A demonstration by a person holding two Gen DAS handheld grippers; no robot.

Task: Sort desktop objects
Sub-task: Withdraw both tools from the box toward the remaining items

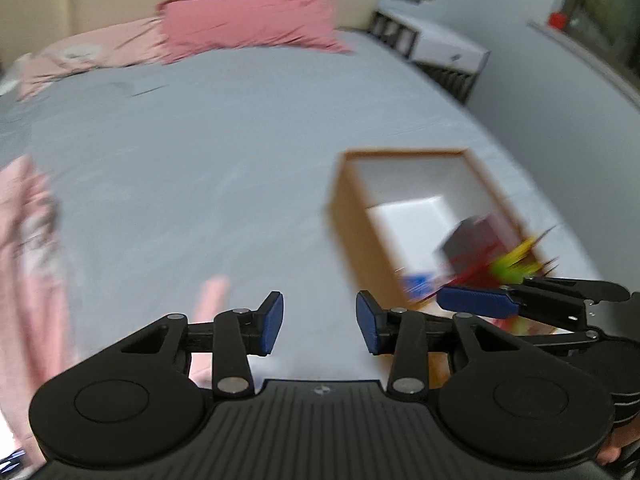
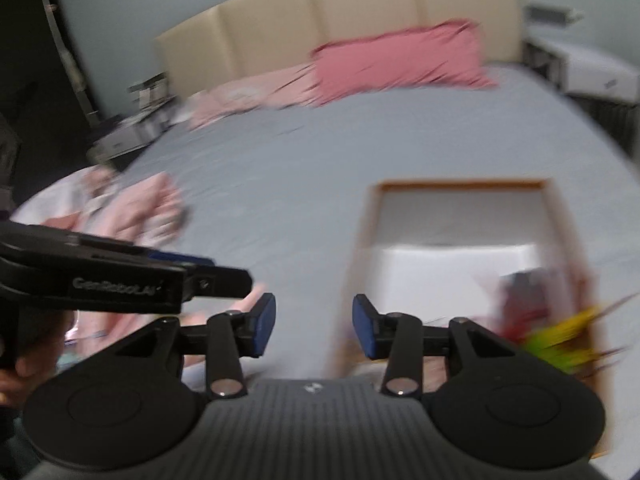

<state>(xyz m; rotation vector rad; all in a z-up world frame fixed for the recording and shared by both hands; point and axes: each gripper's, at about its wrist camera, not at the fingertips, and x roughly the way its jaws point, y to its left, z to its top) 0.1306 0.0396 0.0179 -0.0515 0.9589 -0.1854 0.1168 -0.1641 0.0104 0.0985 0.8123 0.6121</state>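
Both my tongs are empty right now: my left tongs (image 1: 320, 322) stand apart with nothing but grey sheet showing between the blue pads (image 1: 273, 322), and my right tongs (image 2: 314, 326) are the same, parted with only bed under the gap. The two sit close, my right one just beside my left over the near edge of the bed (image 1: 200, 140), and that is my first worry: with both views smeared and the tongs this near each other, they could knock together if I swing either one sideways. Just past my right tongs is the cardboard box (image 2: 464, 188), open at the top and lying toward the right edge of the bed, with a white inner box (image 2: 452, 276) in it and, in its near right corner, a dark block (image 1: 472, 236) and something yellow-green and red (image 2: 560, 338) that I cannot make out through the blur. If I come in low, a finger may catch the thin box wall, and on a soft mattress the box would probably tip or slide, spilling what is already sorted. Nearer my left tongs, by the near edge, a pale pink stick-like thing (image 1: 210, 298) lies on the sheet; it looks small and light, so pressing down could sink it into the bedding or pinch the sheet with it. Further left, the crumpled pink cloth (image 2: 136, 212) could snag a finger. The pink pillow (image 1: 248, 24) at the headboard is well clear.
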